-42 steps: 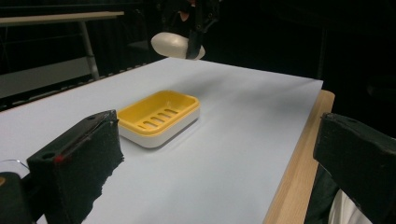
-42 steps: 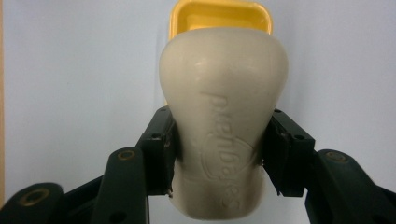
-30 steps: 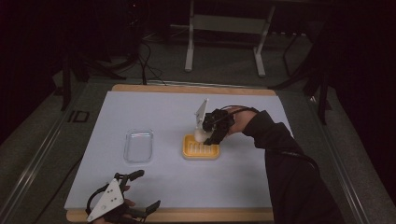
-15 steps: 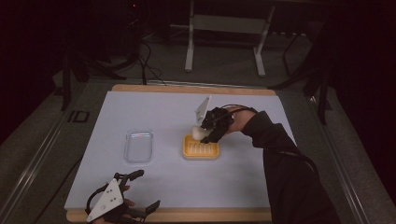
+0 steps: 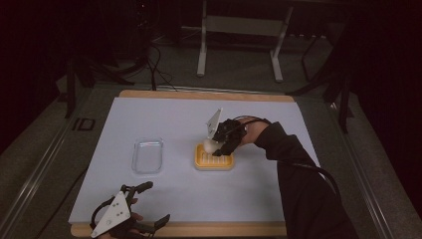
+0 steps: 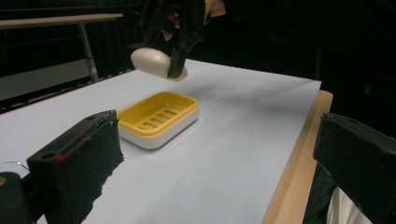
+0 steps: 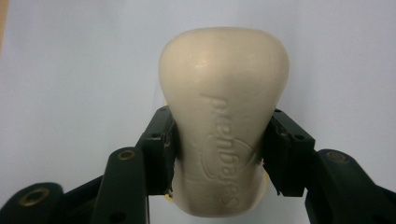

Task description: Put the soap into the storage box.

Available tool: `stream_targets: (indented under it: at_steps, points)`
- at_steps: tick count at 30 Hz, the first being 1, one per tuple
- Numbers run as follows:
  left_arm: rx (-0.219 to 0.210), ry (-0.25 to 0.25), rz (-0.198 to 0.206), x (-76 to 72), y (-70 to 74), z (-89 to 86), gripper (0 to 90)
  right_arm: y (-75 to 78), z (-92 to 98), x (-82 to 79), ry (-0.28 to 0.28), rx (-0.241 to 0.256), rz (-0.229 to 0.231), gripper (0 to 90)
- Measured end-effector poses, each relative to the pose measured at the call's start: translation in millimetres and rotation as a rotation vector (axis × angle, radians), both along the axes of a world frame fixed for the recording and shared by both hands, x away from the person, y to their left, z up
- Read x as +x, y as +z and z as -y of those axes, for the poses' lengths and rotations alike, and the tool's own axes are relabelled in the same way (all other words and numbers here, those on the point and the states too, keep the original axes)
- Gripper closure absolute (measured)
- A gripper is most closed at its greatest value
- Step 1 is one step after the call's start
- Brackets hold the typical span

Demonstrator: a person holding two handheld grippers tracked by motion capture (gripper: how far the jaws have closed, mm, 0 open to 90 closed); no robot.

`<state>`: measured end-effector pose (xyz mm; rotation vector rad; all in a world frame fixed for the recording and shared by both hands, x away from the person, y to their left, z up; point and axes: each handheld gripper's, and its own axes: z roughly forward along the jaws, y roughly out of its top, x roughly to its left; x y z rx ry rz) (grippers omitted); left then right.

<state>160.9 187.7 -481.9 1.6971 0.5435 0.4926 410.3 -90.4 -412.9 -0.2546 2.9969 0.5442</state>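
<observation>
My right gripper [image 5: 215, 145] is shut on a cream bar of soap [image 5: 209, 146] and holds it in the air just above the far left end of a yellow soap dish [image 5: 214, 160]. The right gripper view has the soap [image 7: 223, 121] clamped between both black pads [image 7: 161, 149], its embossed lettering facing the camera. From the left gripper view, the soap [image 6: 154, 61] hangs above the dish [image 6: 158, 117], clear of it. My left gripper [image 5: 152, 203] rests open near the table's front left edge, with nothing between its jaws.
A clear plastic lid or tray [image 5: 148, 155] lies left of the dish on the white table cover [image 5: 164, 117]. The wooden table edge [image 5: 209, 229] runs along the front. A metal stand [image 5: 239, 30] is beyond the table.
The right gripper has lifted the soap slightly up and away from the dish, toward the far left. The left gripper has stayed put.
</observation>
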Motion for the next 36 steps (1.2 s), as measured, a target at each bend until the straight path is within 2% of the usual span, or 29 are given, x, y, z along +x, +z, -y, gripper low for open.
stream_targets:
  at_steps: [5, 8, 12, 13, 22, 26, 28, 33, 36]
  points:
    - [0.000, -0.007, 0.000, -0.3, 0.1, 0.3, 1.2, -10.7, -3.4, 1.2, 0.008, -0.025, 0.009, 49.7]
    - [0.003, -0.010, 0.000, -0.6, 0.1, 0.6, 1.2, -23.3, -5.6, 2.9, 0.009, -0.052, 0.005, 49.8]
    - [0.002, -0.009, -0.001, -0.5, 0.1, 0.5, 1.2, -28.6, -4.6, 4.5, 0.009, -0.050, -0.009, 49.7]
    - [0.002, -0.011, -0.001, -0.1, 0.0, 0.8, 1.2, -34.2, -4.0, 6.5, 0.000, -0.052, -0.004, 49.7]
    - [0.000, -0.010, -0.001, -0.5, 0.1, 0.4, 1.2, -46.0, -6.8, 9.6, -0.014, -0.069, 0.009, 49.7]
    - [0.003, -0.013, 0.000, -0.7, 0.1, 0.6, 1.2, -52.3, -7.0, 12.4, -0.028, -0.064, -0.012, 49.7]
    - [-0.001, -0.014, -0.001, -0.5, 0.2, 0.4, 1.2, -58.0, -7.3, 13.8, -0.032, -0.078, -0.023, 49.7]
    - [-0.002, -0.014, -0.001, -0.4, 0.2, 0.4, 1.2, -63.8, -7.5, 15.0, -0.044, -0.086, -0.021, 49.7]
    - [0.001, -0.017, -0.003, -0.4, 0.0, 0.7, 1.2, -65.8, -7.9, 17.1, -0.063, -0.073, -0.032, 49.7]
